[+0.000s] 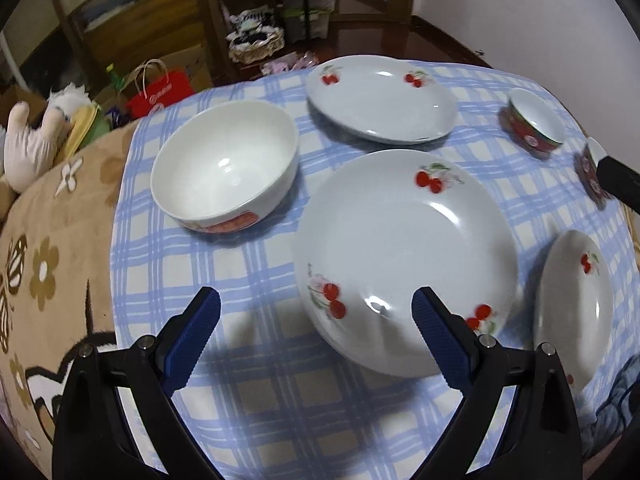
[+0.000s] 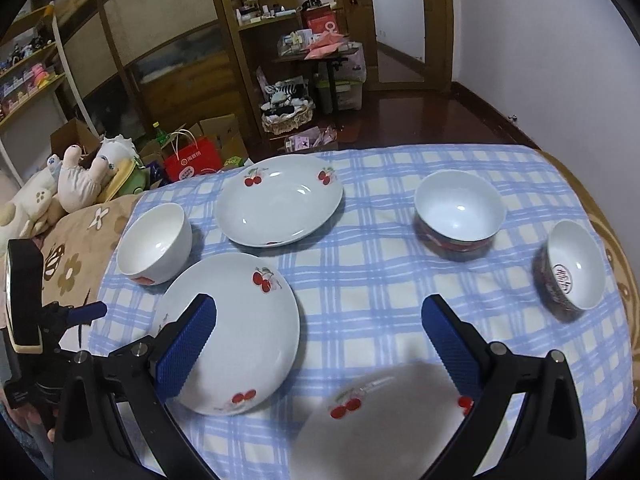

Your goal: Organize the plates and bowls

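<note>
Three white cherry-print plates lie on a blue checked cloth [image 1: 256, 408]: a near plate [image 1: 404, 256] [image 2: 240, 332], a far plate [image 1: 380, 100] [image 2: 280, 200], and a third plate [image 1: 572, 304] [image 2: 384, 412] closest to me. A plain white bowl [image 1: 228, 168] [image 2: 156, 244] sits at the left. A red-banded bowl [image 1: 534, 124] [image 2: 460, 212] and a tilted patterned bowl [image 2: 572, 264] sit at the right. My left gripper [image 1: 316, 304] hovers open over the near plate's front left rim. My right gripper [image 2: 320, 312] hangs open above the third plate, holding nothing.
A brown flowered blanket [image 1: 48, 264] lies left of the cloth, with stuffed toys [image 2: 80, 184] beyond it. A red paper bag [image 2: 192, 160], boxes and wooden shelving stand behind on a dark floor. The left tool's camera block [image 2: 24, 296] shows at the right view's left edge.
</note>
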Demonstrator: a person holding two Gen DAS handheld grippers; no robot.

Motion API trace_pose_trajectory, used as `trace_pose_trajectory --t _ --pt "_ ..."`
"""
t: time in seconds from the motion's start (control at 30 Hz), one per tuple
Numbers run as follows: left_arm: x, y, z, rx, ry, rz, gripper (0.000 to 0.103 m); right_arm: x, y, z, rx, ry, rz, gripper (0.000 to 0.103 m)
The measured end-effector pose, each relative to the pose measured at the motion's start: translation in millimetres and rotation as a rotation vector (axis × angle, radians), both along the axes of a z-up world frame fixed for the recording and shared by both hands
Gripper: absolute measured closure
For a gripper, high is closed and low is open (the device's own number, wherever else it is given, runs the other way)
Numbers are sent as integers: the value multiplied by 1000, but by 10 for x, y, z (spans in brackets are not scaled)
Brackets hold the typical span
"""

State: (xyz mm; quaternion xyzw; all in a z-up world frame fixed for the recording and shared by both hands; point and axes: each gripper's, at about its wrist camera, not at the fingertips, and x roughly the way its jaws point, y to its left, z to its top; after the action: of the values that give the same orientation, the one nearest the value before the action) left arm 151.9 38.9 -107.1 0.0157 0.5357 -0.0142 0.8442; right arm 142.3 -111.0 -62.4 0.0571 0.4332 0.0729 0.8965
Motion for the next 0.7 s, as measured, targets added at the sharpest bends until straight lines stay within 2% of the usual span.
trace_pose_trajectory --t 0.23,0.7 --pt "174 104 -142 -24 29 40 8 177 112 -249 2 41 1 0" --pt "348 28 -367 -26 87 24 8 325 205 -619 -27 103 26 0"
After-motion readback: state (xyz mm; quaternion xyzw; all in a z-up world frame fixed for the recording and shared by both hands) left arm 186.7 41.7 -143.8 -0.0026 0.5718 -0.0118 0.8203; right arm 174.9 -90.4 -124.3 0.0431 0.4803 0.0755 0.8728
